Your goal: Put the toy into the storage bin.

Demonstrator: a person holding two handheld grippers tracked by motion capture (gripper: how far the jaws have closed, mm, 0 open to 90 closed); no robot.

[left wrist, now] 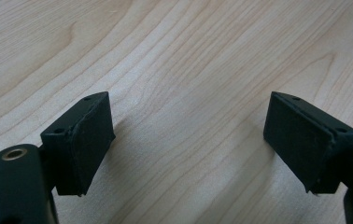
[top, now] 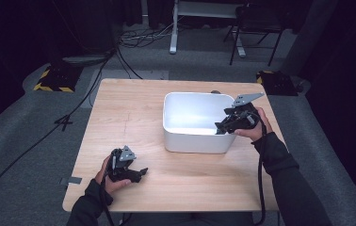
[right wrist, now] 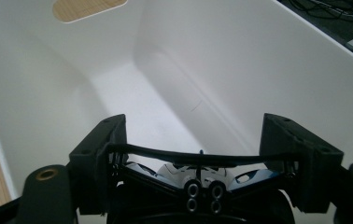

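Observation:
A white plastic bin (top: 195, 141) stands right of centre on the wooden table (top: 129, 113). My right gripper (top: 222, 127) reaches over the bin's right rim and points down into it. In the right gripper view its jaws (right wrist: 195, 140) stand wide, shut on a black-framed object with white and blue parts (right wrist: 198, 173); a thin black bar of that object spans from pad to pad. Beyond it lie the bin's bare white floor and walls (right wrist: 258, 70). My left gripper (top: 141, 173) rests low over the table's front left, open, with only wood grain (left wrist: 188, 56) between its pads (left wrist: 90, 140).
A handle cutout (right wrist: 88, 8) pierces the bin's far wall. Behind the table, cables (top: 138, 37), a desk leg (top: 173, 28) and a chair (top: 256, 28) stand on the grey floor. A yellow-and-black striped plate (top: 53, 80) lies at the back left.

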